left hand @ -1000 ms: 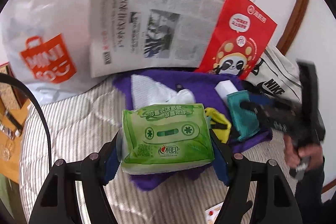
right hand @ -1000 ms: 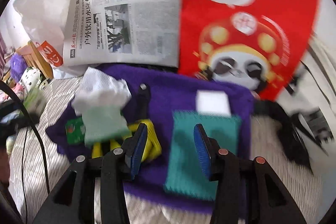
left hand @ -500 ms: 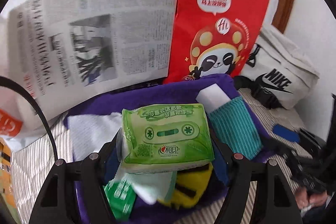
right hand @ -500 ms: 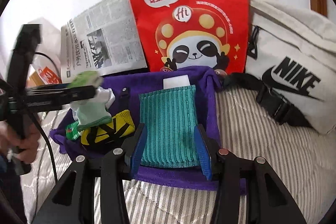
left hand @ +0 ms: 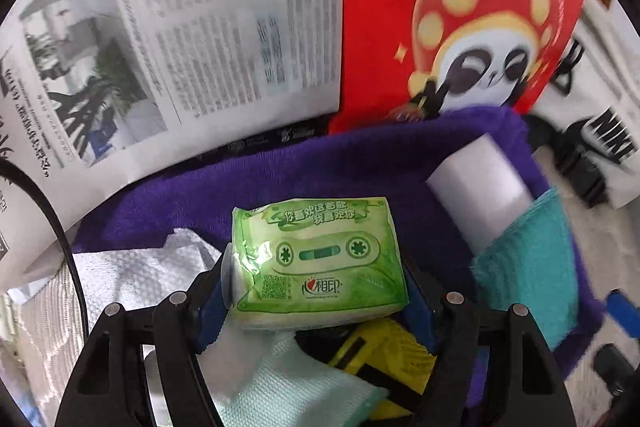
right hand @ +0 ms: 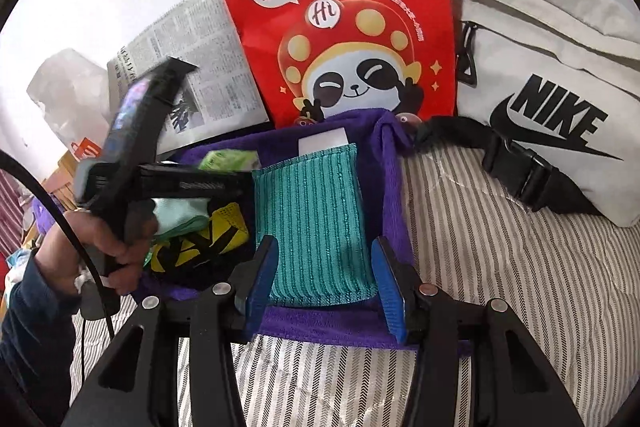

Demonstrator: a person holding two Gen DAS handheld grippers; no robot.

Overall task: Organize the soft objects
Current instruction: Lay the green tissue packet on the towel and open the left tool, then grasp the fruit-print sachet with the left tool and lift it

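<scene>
- The left gripper (left hand: pixel 316 291) is clamped on a green tissue pack (left hand: pixel 316 263), its blue pads pressed against the pack's two short ends. The pack is in the air over the middle of the purple cloth (left hand: pixel 224 195), so it has not been set down.
- Already lying on the purple cloth: a teal ribbed cloth (right hand: pixel 316 223) along its right edge with a white block (right hand: pixel 322 139) tucked at that cloth's far end; a yellow and black item (right hand: pixel 208 239) toward the near left; a pale mint cloth (left hand: pixel 296 387) and a white paper towel (left hand: pixel 140 275) on the left side.
- The right gripper (right hand: pixel 324 283) is part open and empty. Its jaws stand either side of the near end of the teal cloth, at the near edge of the purple cloth, and the pads do not press on it.
- The purple cloth lies on a striped bedcover (right hand: pixel 500 267), with a newspaper (left hand: pixel 180 27), a red paper bag (right hand: pixel 340 7) and a white waist bag (right hand: pixel 560 87) propped behind and beside it.
- Judged from this, most soft things are gathered. What seems left is putting the tissue pack down with the others, in the free patch of purple at the far middle. Whether the teal cloth needs straightening cannot be told.
</scene>
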